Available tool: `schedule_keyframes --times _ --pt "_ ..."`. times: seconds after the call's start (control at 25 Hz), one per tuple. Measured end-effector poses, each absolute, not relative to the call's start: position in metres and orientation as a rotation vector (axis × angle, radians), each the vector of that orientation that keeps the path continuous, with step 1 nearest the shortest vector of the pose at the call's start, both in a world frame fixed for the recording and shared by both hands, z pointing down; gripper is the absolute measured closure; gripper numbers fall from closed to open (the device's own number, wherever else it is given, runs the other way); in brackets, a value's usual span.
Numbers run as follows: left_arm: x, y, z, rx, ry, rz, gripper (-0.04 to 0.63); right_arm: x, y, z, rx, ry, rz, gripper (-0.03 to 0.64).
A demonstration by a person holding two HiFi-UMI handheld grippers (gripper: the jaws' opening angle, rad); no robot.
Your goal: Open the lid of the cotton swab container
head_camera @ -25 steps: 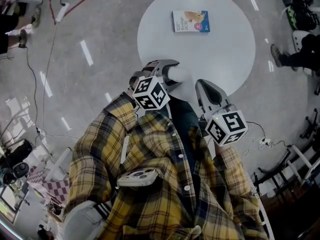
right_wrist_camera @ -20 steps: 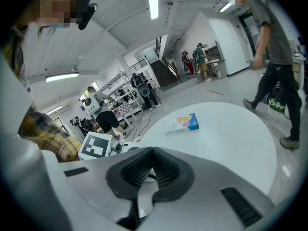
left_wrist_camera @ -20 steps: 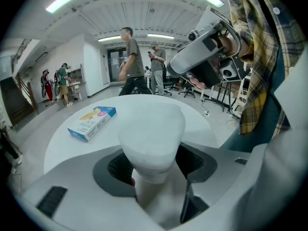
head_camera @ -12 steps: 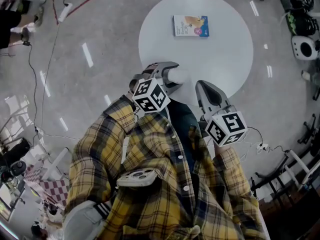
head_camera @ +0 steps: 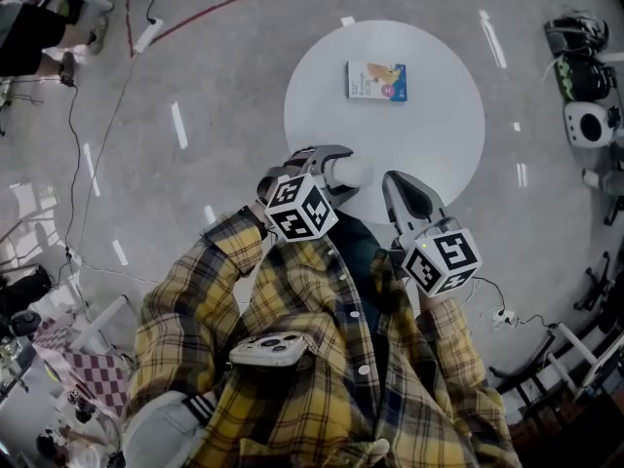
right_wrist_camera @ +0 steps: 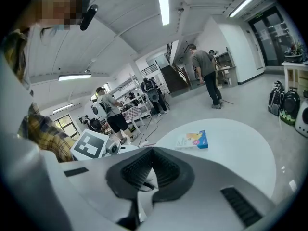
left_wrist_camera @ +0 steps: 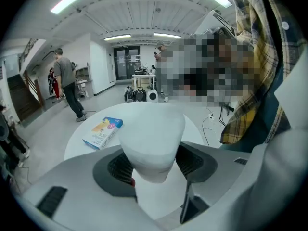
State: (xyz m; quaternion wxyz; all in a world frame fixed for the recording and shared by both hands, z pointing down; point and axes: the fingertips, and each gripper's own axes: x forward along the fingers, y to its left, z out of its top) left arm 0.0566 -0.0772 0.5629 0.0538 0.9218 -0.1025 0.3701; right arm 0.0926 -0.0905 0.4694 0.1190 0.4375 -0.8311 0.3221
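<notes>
- Item: cotton swab container; white, round, tapering, broader at the far end; clamped across its narrower part by the left gripper, ribbed pads pressing on both sides; in the head view it sits over the near rim of the table, apparently lifted clear of the top.
- Lid: no seam or tab can be made out in any view; presumed to be at the broad end, facing away from the left gripper; not yet off.
- Right gripper: jaws clenched together, nothing between them; near the container on its right side, not touching it.
- Step in hand, as judged: steady the body with the left, bring the right to the lid; the right jaws must part first, wide enough for the lid's rim, or their closed tip may pry under the edge; keep the left clamp low on the body so the pads do not pinch the lid down; pull along the container's axis, not sideways, lest the smooth body slip.
- Edges: table rim lies beneath the work; a dropped lid or contents could reach the floor; working further in over the top looks safer.
- Open room: table bare except for a blue box on the far side, well apart; plaid shirt close behind both grippers, so little room to draw back.
</notes>
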Motion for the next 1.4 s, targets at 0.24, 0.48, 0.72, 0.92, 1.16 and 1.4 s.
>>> schedule_keyframes --times 0.24,0.48,0.72,0.92,1.16,1.4 --pt "0.057 -0.069 0.535 2.771 -0.317 1.132 0.324 0.085 -0.088 0.439 1.221 -2.497 0.881 0.6" --pt "0.065 -0.076 0.489 2.783 -0.339 1.075 0.324 0.083 -0.094 0.399 1.139 -2.591 0.768 0.6" --pt "0.072 -0.063 0.444 2.745 -0.313 1.06 0.324 0.083 -0.089 0.351 1.051 -2.697 0.646 0.6" --pt "0.069 -0.057 0.412 2.738 -0.293 1.067 0.324 0.076 -0.086 0.314 0.968 -2.777 0.568 0.6" --pt "0.064 -0.05 0.38 2.758 -0.283 1.072 0.324 0.066 -0.081 0.283 0.888 -2.842 0.475 0.6" --pt "0.063 -0.045 0.362 2.772 -0.271 1.088 0.324 0.063 -0.078 0.264 0.824 -2.904 0.406 0.6"
